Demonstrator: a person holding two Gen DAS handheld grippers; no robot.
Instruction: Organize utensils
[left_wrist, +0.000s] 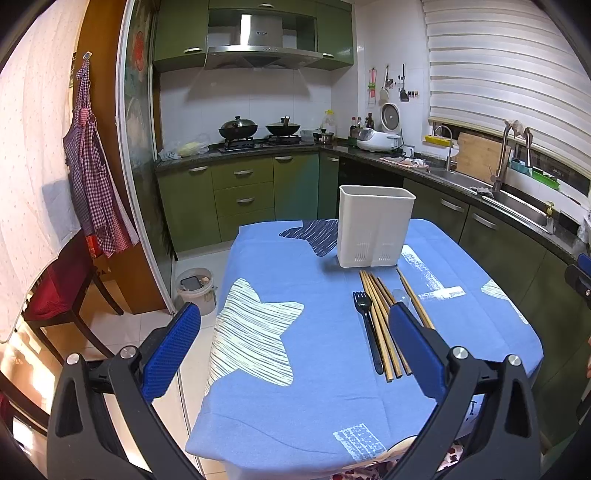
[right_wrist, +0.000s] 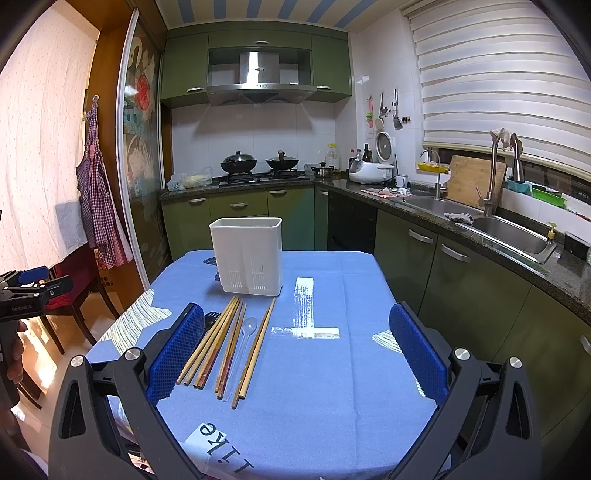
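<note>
Right now both claws hang spread wide above the counter (right_wrist: 332, 369), neither holding anything: the left claw (left_wrist: 295, 347) and the right claw (right_wrist: 295, 354) each show their blue pads well apart with only cloth between them.

On the blue cloth the utensils lie loose in a rough row. From the right wrist view, the white holder (right_wrist: 246, 255) stands upright at about 12 o'clock from the bundle, just beyond the far tips of the chopsticks (right_wrist: 216, 343). A black fork (right_wrist: 209, 320) lies at the bundle's 9 o'clock side, partly hidden behind the right claw's left pad (right_wrist: 173, 354). A clear spoon (right_wrist: 247, 332) sits among the sticks toward 3 o'clock, hard to pick out against the cloth.

Nothing seems to be sorted yet; the holder looks empty from here, though its inside is not visible.

Several risks stand out. The chopsticks lie touching one another, so a pinch meant for one pair could drag its neighbours or roll them off toward the near edge. The clear spoon is easily missed or nudged aside. The holder looks light and tall, so a utensil pushed against its rim at an angle could tip it. The cloth may also bunch under a low pinch.
</note>
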